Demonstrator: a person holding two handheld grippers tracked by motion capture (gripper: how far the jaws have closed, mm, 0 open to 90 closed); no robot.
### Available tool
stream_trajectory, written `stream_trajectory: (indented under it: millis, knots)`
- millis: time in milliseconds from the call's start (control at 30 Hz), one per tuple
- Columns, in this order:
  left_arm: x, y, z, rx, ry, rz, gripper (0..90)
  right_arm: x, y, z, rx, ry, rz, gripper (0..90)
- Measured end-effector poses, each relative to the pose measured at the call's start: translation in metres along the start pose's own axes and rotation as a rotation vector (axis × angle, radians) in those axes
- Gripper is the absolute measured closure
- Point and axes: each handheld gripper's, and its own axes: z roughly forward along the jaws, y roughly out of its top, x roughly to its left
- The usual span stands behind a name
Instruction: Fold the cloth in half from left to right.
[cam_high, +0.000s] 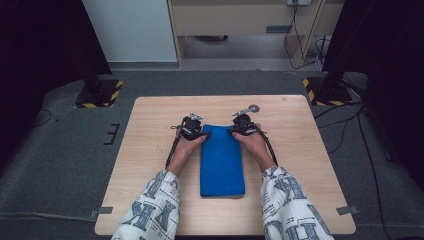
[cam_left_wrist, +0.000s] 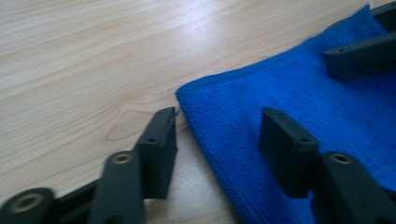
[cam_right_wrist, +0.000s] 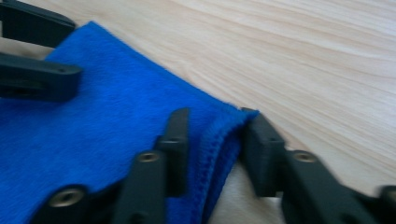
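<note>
Two black tongs (cam_high: 202, 131) (cam_high: 235, 129) spread astride far corners of fuzzy blue folded towel (cam_high: 222, 161), pale woodgrain table (cam_high: 150, 150).

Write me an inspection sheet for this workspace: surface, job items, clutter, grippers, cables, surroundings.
Surface: light wooden table, bare wood around the cloth.
Job's things: folded blue terry cloth, a long rectangle lying flat at the table's middle.
Clutter: nothing seen on the table.
Grippers: left gripper straddles the cloth's far left corner, one jaw on the wood, one over the cloth, pads not pressing. Right gripper straddles the far right corner, its jaws close on either side of the folded edge; a firm pinch cannot be told.
Cables: black cable trails from the left gripper along the forearm; another on the right.
Surroundings: grey carpet floor, hazard-striped stand bases, loose floor cables.
</note>
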Motion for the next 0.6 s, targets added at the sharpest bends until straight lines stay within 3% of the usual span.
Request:
stream_trajectory:
  millis: [33,133,167,333,600]
  knots:
    - [-0.002,0.000,0.000,0.006,-0.006,0.008,50.0,0.000,0.000,0.000,0.000,0.000,0.000,71.9]
    - [-0.007,0.001,0.000,0.019,-0.014,0.033,61.5,0.003,-0.001,0.001,-0.007,0.028,0.002,83.7]
    - [-0.009,0.001,-0.001,0.024,-0.026,0.024,68.7,0.004,-0.001,0.001,-0.006,0.034,0.000,85.7]
    - [-0.011,0.003,-0.002,0.022,-0.038,0.016,81.5,0.005,-0.001,-0.004,-0.033,0.049,0.012,86.6]
    - [-0.018,0.014,-0.022,-0.032,-0.029,0.019,83.2,0.011,0.005,-0.024,-0.108,0.077,0.016,86.6]
